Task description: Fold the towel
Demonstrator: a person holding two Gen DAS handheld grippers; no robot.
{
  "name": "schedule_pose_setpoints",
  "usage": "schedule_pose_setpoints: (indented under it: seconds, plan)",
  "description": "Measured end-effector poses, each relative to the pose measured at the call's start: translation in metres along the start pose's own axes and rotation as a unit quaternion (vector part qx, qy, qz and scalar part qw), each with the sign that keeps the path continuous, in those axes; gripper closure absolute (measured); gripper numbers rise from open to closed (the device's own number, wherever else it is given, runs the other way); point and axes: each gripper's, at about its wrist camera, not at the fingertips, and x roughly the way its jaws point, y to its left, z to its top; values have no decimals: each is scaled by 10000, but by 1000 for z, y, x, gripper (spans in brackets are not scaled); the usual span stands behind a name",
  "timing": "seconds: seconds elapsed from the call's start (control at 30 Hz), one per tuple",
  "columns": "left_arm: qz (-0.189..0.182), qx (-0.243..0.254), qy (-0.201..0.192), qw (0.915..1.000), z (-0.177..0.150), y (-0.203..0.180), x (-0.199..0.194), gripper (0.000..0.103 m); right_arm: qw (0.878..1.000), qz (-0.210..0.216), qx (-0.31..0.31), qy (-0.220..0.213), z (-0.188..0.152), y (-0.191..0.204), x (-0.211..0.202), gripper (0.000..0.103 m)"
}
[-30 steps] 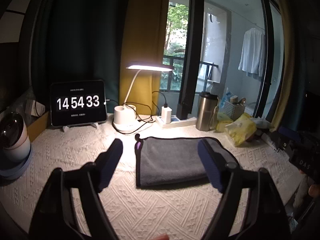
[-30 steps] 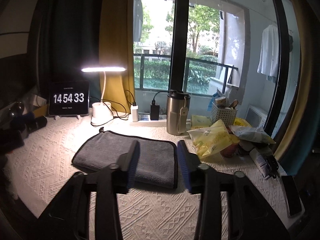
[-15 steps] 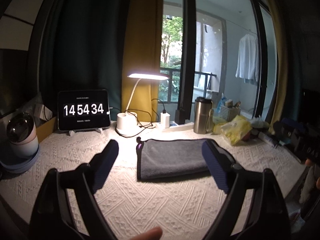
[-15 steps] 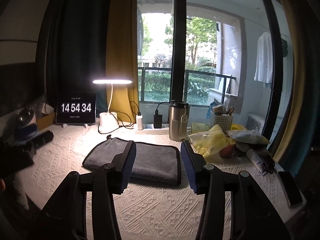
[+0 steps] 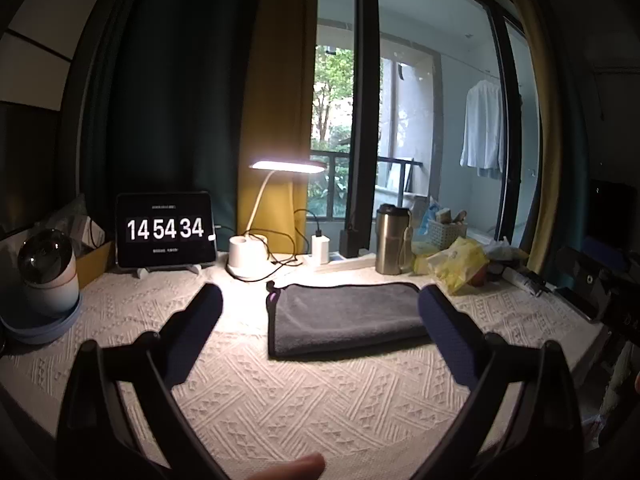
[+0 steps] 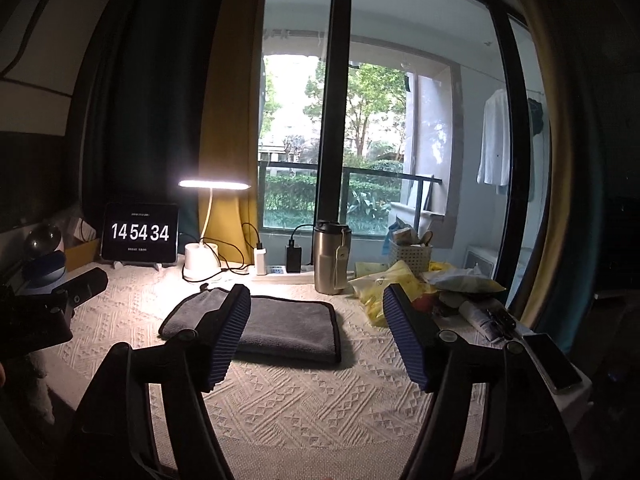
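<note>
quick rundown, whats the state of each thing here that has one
towel: folded, flat on the table, not held
left tool: open, empty, above the table
right tool: open, empty, above the table
desk lamp: lit
tablet clock: on, reads 14 54 34
steel tumbler: upright, lid on
charger: plugged into the power strip
phone: screen dark

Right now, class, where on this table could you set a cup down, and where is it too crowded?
Free: the cloth in front of the towel, and the strip between the towel and the clock. Crowded: the right side, behind the towel, with the flask, yellow bags and phone.
</note>
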Motion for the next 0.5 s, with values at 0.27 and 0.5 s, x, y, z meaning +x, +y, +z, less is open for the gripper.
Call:
schedule_pose_setpoints:
  seconds: [0.27,0.5]
  plan:
    - [11,35,-97,9999,2,-1,-6,4,10000,66,-32,-51,2,4,-4,30]
    - [18,32,-100,9999,3,-2,-7,4,10000,50,-17,-67,2,4,-4,30]
